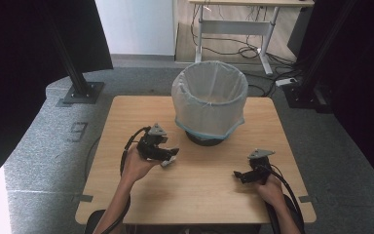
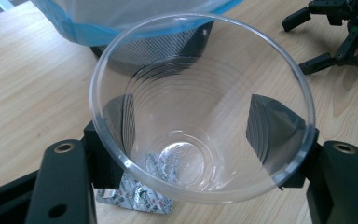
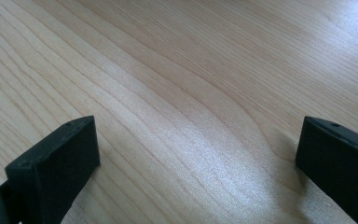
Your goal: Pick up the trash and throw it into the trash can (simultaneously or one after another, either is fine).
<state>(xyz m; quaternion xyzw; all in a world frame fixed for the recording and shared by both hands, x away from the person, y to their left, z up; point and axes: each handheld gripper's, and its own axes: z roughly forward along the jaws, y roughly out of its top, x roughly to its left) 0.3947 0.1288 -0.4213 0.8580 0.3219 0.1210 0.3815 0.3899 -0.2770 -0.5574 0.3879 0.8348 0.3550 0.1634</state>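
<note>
A clear plastic cup [image 2: 200,107] is held in the left gripper [image 2: 200,163], its black fingers [image 2: 65,182] clamped on opposite sides of the cup's wall, with the open mouth turned toward the gripper's camera. In the high view the left gripper [image 1: 168,155] is seen above the desk [image 1: 204,185], near the lined waste bin [image 1: 209,102] that stands toward the far edge. A small printed wrapper [image 2: 137,198] is seen through and under the cup's base, lying on the desk; whether it touches the cup cannot be told. The right gripper [image 1: 238,175] rests low over the bare wood at the right, its fingers [image 3: 56,163] wide apart with nothing between them. The step in hand is judged to be the carrying of the cup toward the bin. For the next move, the cup would need to be brought over the bin's rim, clear of the plastic liner [image 2: 98,28], before the grip is released; a light cup gripped at its thin wall may be deformed or slip, so a steady hold is called for.
</note>
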